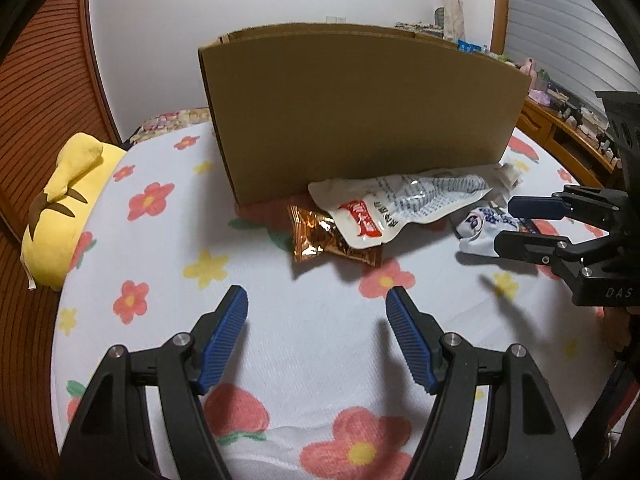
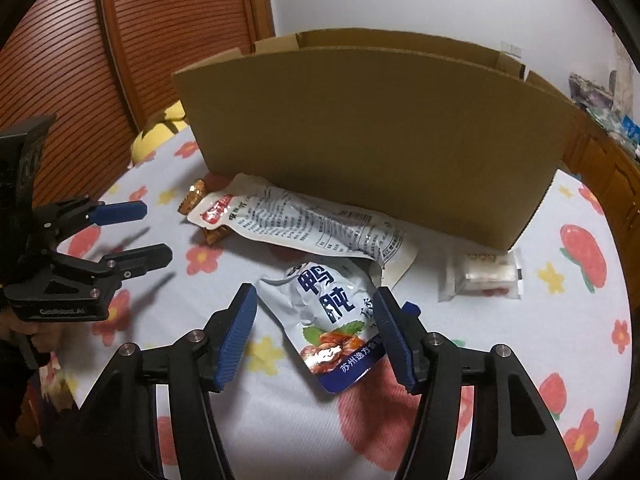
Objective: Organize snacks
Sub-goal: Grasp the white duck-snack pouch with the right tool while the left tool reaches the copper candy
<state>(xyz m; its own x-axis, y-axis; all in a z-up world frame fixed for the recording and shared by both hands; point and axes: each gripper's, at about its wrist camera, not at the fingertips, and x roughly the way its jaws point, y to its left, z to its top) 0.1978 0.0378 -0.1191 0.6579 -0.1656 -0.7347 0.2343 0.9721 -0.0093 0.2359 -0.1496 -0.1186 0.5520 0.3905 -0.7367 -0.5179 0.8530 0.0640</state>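
A brown cardboard box stands on the flowered bedsheet; it also shows in the right wrist view. In front of it lie a long white pouch, a copper foil packet partly under it, a white-and-blue duck snack pouch, and a small clear-wrapped white snack. My left gripper is open and empty, short of the copper packet. My right gripper is open, its jaws on either side of the duck pouch, not closed on it.
A yellow plush pillow lies at the bed's left edge. A wooden slatted headboard is behind it. A cluttered wooden dresser stands at the right.
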